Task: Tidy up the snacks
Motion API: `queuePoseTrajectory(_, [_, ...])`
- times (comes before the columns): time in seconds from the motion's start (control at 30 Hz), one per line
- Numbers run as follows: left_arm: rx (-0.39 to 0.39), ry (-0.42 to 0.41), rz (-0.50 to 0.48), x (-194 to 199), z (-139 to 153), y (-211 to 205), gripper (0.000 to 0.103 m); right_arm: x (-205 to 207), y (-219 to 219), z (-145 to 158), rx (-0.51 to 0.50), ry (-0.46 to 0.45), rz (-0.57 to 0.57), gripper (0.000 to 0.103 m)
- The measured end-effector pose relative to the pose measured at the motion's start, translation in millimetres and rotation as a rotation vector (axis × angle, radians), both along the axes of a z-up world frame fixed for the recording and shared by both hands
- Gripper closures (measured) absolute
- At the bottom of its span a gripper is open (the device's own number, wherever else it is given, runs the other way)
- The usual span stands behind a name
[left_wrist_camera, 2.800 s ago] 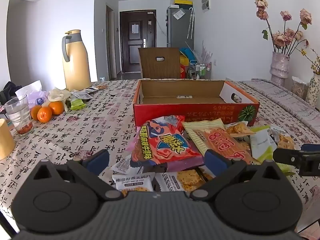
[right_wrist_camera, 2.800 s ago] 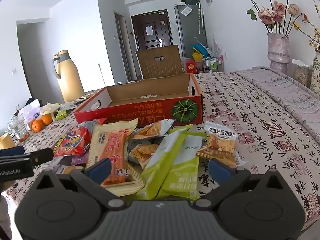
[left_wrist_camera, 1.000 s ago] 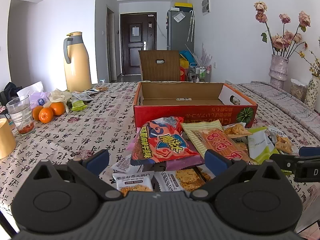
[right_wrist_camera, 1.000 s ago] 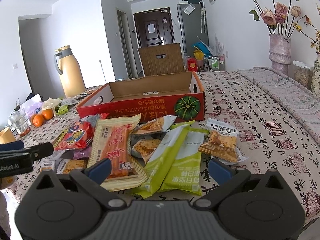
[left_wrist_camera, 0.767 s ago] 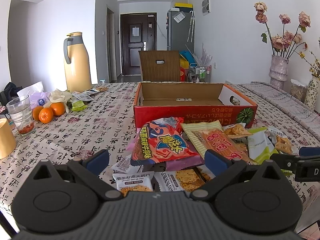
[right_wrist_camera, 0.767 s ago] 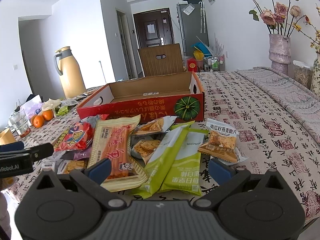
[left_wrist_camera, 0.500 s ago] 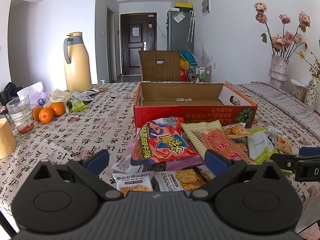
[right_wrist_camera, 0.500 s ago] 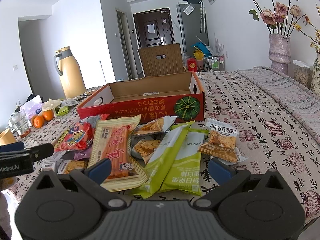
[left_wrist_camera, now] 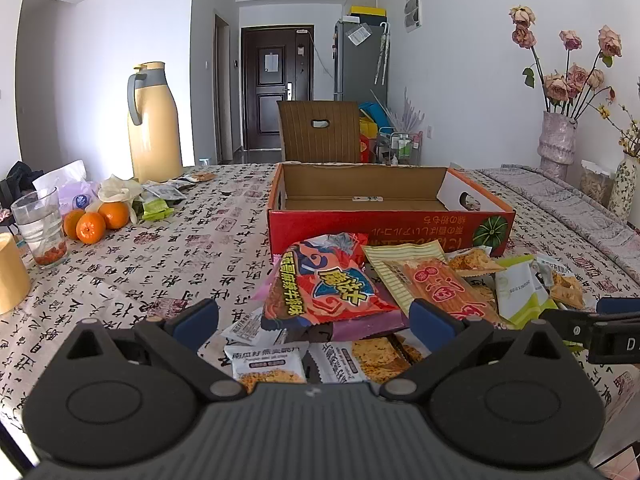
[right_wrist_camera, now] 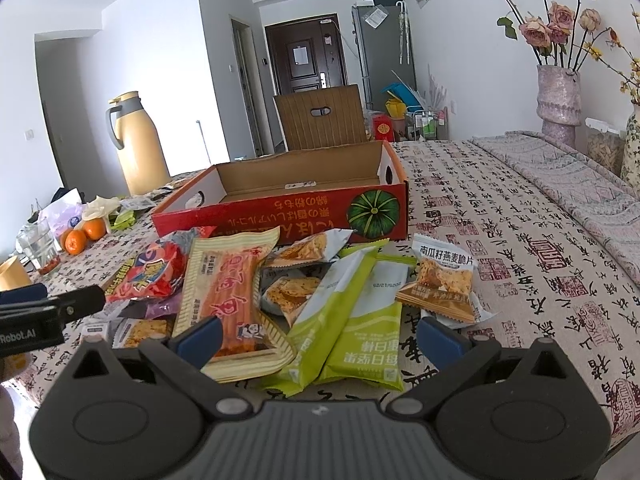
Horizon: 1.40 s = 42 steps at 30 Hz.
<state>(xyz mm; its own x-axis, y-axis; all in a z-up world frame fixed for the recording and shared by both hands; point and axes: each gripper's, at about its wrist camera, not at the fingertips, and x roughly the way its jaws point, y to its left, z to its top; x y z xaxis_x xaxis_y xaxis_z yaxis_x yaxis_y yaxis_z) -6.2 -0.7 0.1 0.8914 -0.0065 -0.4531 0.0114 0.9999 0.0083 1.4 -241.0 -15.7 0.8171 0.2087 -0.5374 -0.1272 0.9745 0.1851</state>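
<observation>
A pile of snack packets lies on the table in front of an open red cardboard box, which looks empty. The pile holds a red chip bag, a long beige-and-orange packet, two green-and-white packets and several small cracker packets. My left gripper is open and empty, just before the pile's near left side. My right gripper is open and empty over the near ends of the beige and green packets.
At the left stand a yellow thermos, oranges, a glass and a yellow cup. A brown chair back rises behind the box. Vases with dried roses stand at the far right on a folded quilt.
Both grippers rose and drew back slightly from 2.8 s ago; in the last second nothing has visibly moved.
</observation>
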Motion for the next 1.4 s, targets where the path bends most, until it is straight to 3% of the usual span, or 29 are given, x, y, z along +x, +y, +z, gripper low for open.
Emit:
queuePoseTrajectory(0.73, [-0.005, 0.005, -0.005, 0.8, -2.9, 0.5, 0.000, 2.4, -2.1, -2.2, 0.001, 0.006, -0.007, 0.000])
queuePoseTrajectory(1.0, [0.004, 0.023, -0.002, 14.0, -4.7, -1.9, 0.000, 19.1, -16.0, -5.9, -0.014, -0.001, -0.063, 0.001])
queuePoseTrajectory(1.27, [-0.002, 0.041, 0.021, 32.1, -5.2, -2.1, 0.000, 39.3, -19.9, -9.2, -0.003, 0.012, -0.029, 0.023])
queuePoseTrajectory(1.4, [-0.001, 0.047, 0.028, 36.0, -6.4, -1.4, 0.000, 48.8, -8.0, -13.7, -0.003, 0.037, 0.024, 0.043])
